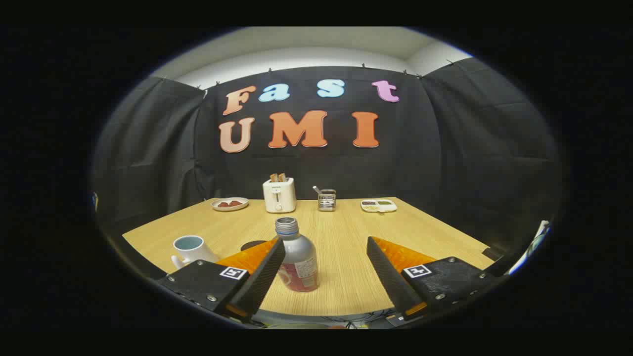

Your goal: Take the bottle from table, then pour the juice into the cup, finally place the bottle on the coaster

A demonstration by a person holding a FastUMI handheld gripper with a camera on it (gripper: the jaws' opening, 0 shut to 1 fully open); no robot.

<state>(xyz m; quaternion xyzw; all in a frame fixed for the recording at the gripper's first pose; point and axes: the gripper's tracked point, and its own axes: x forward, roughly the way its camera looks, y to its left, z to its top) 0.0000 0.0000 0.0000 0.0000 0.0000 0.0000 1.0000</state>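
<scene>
A silver bottle with a red label and a ribbed metal cap stands upright on the wooden table. It is just ahead of my gripper, close against the left finger and well apart from the right one. The fingers stand wide open with nothing held. A white cup with a pale blue inside sits beyond the left finger. A dark round coaster lies flat between the cup and the bottle, partly hidden by the left finger.
At the table's far side stand a white toaster with toast, a plate with red pieces, a small metal holder and a tray of food. Black cloth walls close in the booth.
</scene>
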